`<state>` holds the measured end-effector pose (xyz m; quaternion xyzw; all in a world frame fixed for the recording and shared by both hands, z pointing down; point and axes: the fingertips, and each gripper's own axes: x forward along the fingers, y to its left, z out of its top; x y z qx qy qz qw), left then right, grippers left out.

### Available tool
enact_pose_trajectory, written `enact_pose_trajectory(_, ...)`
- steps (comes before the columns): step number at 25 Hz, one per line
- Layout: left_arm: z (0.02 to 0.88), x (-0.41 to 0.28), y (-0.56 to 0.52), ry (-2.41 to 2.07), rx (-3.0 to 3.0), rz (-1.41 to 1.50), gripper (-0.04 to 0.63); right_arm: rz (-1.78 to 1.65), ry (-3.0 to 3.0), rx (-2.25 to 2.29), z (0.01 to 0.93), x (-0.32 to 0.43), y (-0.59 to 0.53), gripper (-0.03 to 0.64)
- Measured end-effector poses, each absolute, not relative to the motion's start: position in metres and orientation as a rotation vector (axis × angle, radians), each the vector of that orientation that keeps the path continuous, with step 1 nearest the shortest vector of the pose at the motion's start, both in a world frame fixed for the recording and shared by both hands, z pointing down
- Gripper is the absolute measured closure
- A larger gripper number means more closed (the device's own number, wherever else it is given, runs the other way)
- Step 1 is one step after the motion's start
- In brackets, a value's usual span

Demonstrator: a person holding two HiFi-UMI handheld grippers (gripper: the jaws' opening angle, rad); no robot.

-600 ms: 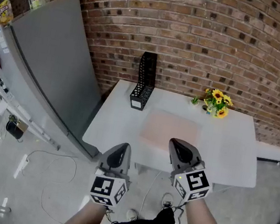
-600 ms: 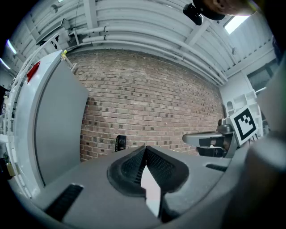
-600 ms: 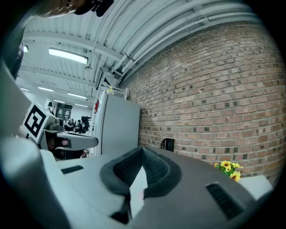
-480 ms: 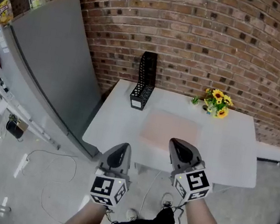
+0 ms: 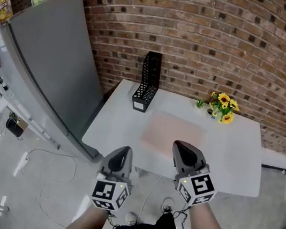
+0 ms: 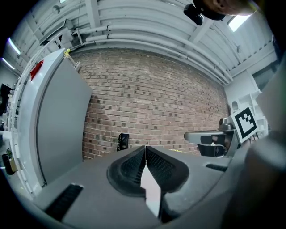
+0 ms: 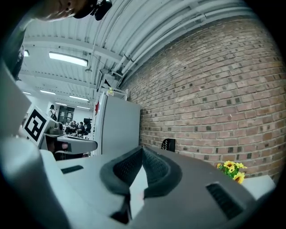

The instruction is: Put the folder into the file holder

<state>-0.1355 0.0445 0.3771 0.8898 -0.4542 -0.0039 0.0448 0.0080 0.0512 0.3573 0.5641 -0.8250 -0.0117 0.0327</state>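
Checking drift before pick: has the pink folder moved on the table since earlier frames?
No. The folder lies in the same spot on the table, diagonally right of the file holder.

The table (image 5: 231, 169) has shifted slightly in view (camera nudge only).

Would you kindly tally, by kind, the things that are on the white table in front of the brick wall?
black file holder: 1
pink folder: 1
bunch of yellow flowers: 1
Total: 3
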Motion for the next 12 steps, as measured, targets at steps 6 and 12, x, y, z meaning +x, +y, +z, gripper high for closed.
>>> enact_pose_trajectory(6,0.381,-0.122,0.033,-1.419,2.699,0.0,0.588,-0.015,-2.573,1.693,0.361,0.022,0.037,0.612)
enact_pose_trajectory(12,0.384,-0.102,0.019,-1.466,2.671,0.025,0.586,0.006,-2.622,1.619,0.363,0.039,0.016,0.523)
